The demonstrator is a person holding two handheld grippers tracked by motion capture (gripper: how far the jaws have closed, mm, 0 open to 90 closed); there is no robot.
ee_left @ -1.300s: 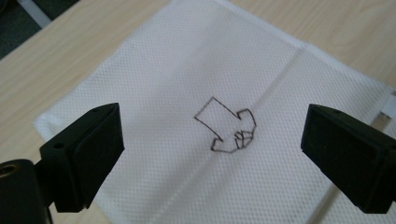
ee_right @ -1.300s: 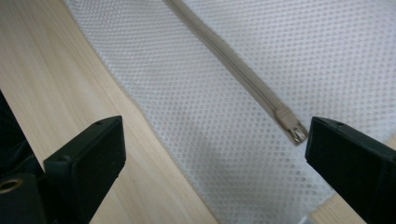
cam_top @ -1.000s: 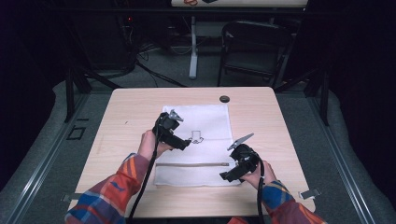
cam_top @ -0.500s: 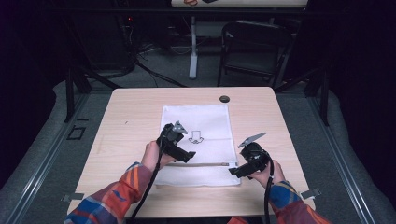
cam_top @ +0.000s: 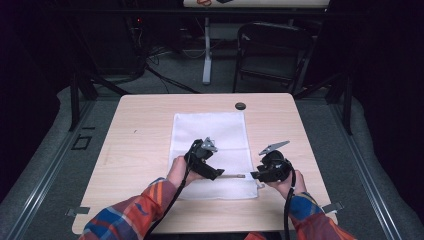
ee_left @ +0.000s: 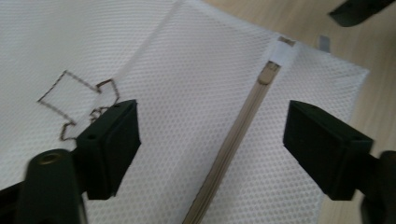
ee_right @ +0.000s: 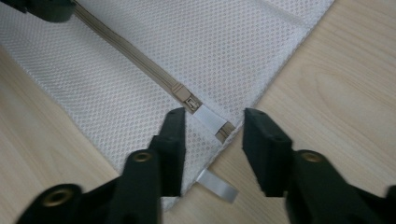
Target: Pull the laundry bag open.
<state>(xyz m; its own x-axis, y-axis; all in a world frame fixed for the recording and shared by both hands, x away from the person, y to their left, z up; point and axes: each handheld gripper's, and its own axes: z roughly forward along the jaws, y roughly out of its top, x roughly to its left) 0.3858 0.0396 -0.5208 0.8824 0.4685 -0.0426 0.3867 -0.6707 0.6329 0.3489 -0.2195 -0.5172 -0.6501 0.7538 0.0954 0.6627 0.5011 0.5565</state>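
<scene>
Left gripper [ee_left: 210, 144] spread over mesh bag's [ee_left: 187, 93] zipper [ee_left: 233, 140]; right gripper [ee_right: 212, 140] seemingly part-open at the slider [ee_right: 189, 102]

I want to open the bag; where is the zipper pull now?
In the right gripper view, the zipper pull lies near the mesh bag's corner, just ahead of the open right hand-held gripper.

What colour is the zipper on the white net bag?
The zipper is beige, a light tan, against the white mesh bag. It shows best in the right gripper view.

place: lab or studio | signs: dark drapes all round | bare wooden table [cam_top: 150, 125] | cables on floor [cam_top: 165, 75] | folding chair [cam_top: 272, 50]
</scene>
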